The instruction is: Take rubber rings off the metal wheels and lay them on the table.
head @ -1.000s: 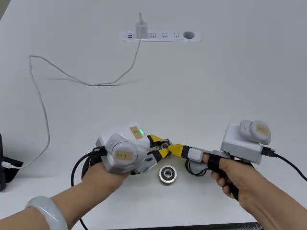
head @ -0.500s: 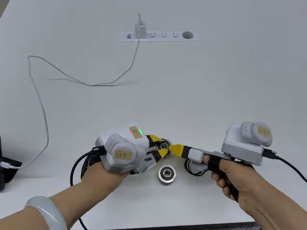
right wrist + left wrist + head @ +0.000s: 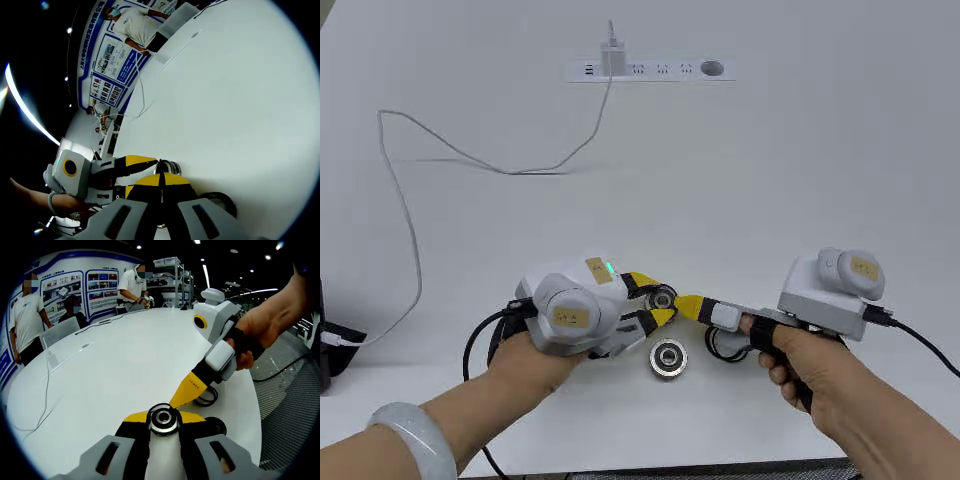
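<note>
The left gripper point(image 3: 163, 415) is clamped on a small silver metal wheel point(image 3: 163, 422), held between its yellow jaw tips. The right gripper point(image 3: 161, 180), jaws pressed together, meets that wheel's rim at its tips. Beneath the right gripper, a loose black rubber ring point(image 3: 722, 346) lies on the white table point(image 3: 770, 180). A second metal wheel point(image 3: 667, 357) lies just below both grippers' tips.

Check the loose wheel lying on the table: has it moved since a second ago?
No. The loose wheel keeps its spacing from the power strip; both shift slightly together, which is camera motion.

Held wheel point(image 3: 169, 165) mostly hidden behind right gripper point(image 3: 161, 177); black object point(image 3: 328, 360) cut by edge
</note>
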`<state>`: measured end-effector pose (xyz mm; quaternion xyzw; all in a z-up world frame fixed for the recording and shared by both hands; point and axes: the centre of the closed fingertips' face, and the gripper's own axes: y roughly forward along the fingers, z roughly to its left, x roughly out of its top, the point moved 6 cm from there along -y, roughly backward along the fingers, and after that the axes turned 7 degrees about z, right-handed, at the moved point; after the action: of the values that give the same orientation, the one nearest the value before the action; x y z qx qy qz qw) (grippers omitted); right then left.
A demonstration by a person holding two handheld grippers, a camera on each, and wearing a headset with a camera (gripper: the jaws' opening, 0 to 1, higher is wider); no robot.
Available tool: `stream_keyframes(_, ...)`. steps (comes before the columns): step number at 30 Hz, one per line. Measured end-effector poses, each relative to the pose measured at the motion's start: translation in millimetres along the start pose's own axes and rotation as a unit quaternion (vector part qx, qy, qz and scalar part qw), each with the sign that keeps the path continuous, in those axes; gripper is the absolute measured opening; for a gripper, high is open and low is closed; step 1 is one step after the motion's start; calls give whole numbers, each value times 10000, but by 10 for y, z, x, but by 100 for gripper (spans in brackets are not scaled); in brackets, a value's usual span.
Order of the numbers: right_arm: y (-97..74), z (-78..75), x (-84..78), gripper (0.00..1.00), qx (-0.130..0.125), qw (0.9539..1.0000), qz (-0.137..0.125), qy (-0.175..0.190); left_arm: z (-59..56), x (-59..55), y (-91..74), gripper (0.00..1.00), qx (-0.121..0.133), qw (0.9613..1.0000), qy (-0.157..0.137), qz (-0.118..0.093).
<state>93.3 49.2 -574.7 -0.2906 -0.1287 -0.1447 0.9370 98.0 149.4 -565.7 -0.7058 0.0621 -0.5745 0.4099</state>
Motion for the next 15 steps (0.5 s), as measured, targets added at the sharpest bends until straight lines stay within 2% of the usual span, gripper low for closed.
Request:
stream_keyframes(6, 7, 32, 1, 2, 50, 10000, -4, -4, 3, 2, -31, 25, 49, 10000, 1, -36)
stream_keyframes(11, 13, 82, 8, 2, 135, 9999, -19, -11, -2, -6, -47, 35, 61, 9999, -27, -81)
stream_keyframes(15, 18, 94, 5, 2, 173, 9998, -13, -26, -2, -23, -55, 38, 78, 9999, -57, -92)
